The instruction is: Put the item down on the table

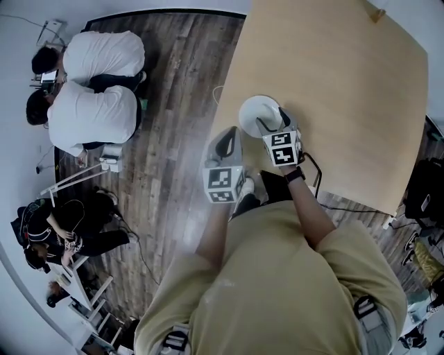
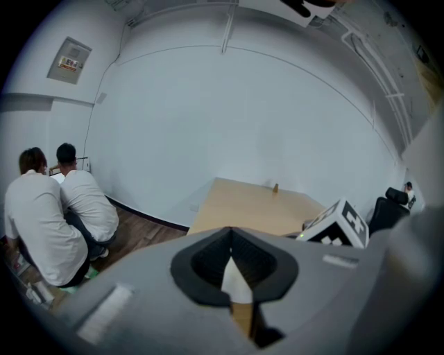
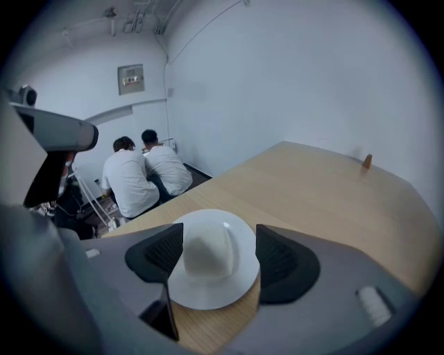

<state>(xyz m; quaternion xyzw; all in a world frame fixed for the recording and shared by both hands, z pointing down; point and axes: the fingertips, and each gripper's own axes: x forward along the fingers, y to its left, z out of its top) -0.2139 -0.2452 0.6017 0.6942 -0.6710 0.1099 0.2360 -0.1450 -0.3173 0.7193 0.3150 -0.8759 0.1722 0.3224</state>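
Observation:
A small white hat-shaped item (image 1: 257, 113) with a round brim lies on the light wooden table (image 1: 333, 76) near its front left edge. My right gripper (image 1: 272, 126) is open, with its jaws standing on either side of the item's crown (image 3: 207, 251); a gap shows at the right pad (image 3: 277, 260). My left gripper (image 1: 228, 139) hovers beside the table's left edge, left of the item, with its jaws shut and nothing held. In the left gripper view the jaws (image 2: 232, 243) meet at the tip.
A small brown object (image 1: 377, 13) stands at the table's far edge. Two people in white shirts (image 1: 97, 90) crouch on the wooden floor to the left. A black cable (image 1: 318, 173) hangs at the table's near edge. Bags lie at the right (image 1: 424, 191).

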